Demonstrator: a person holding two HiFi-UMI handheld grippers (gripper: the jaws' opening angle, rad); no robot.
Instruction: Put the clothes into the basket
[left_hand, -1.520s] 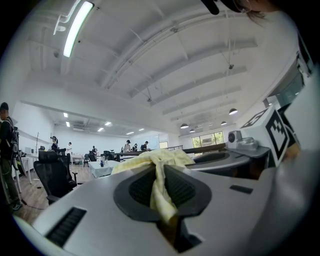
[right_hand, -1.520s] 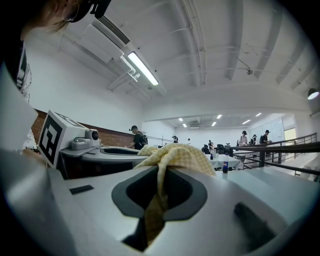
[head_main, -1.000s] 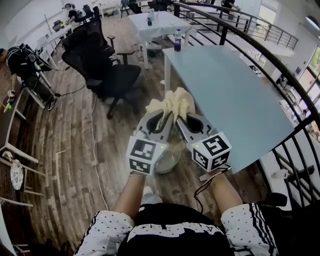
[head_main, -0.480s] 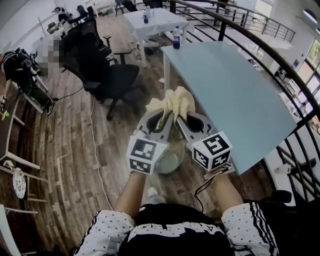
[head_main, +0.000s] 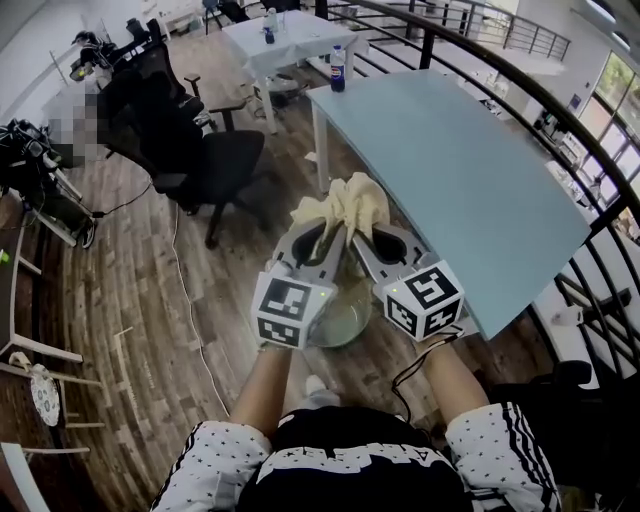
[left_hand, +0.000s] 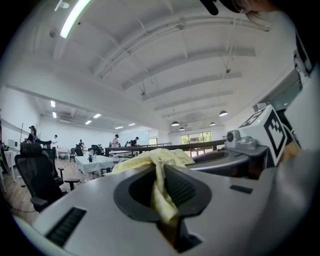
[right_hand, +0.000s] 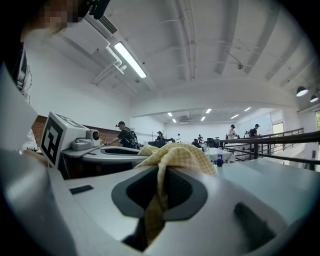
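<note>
A pale yellow checked cloth (head_main: 345, 205) hangs bunched between my two grippers, held out in front of me above the wooden floor. My left gripper (head_main: 333, 236) is shut on its left part, and the fabric (left_hand: 159, 170) runs down between the pads. My right gripper (head_main: 360, 236) is shut on its right part, with the cloth (right_hand: 175, 155) draped over the jaws. The two grippers sit close together, tips nearly touching. Below them on the floor stands a round translucent basket (head_main: 345, 322), partly hidden by the marker cubes.
A light blue table (head_main: 470, 170) stretches away on the right, its near corner beside my right gripper. A black railing (head_main: 590, 170) curves behind it. A black office chair (head_main: 190, 150) stands to the left, a white table (head_main: 290, 35) with a bottle (head_main: 337, 68) further off.
Both grippers keep their hold on the cloth, side by side. In the head view the chair, tables and floor have slid up and to the left as I move with the cloth.
</note>
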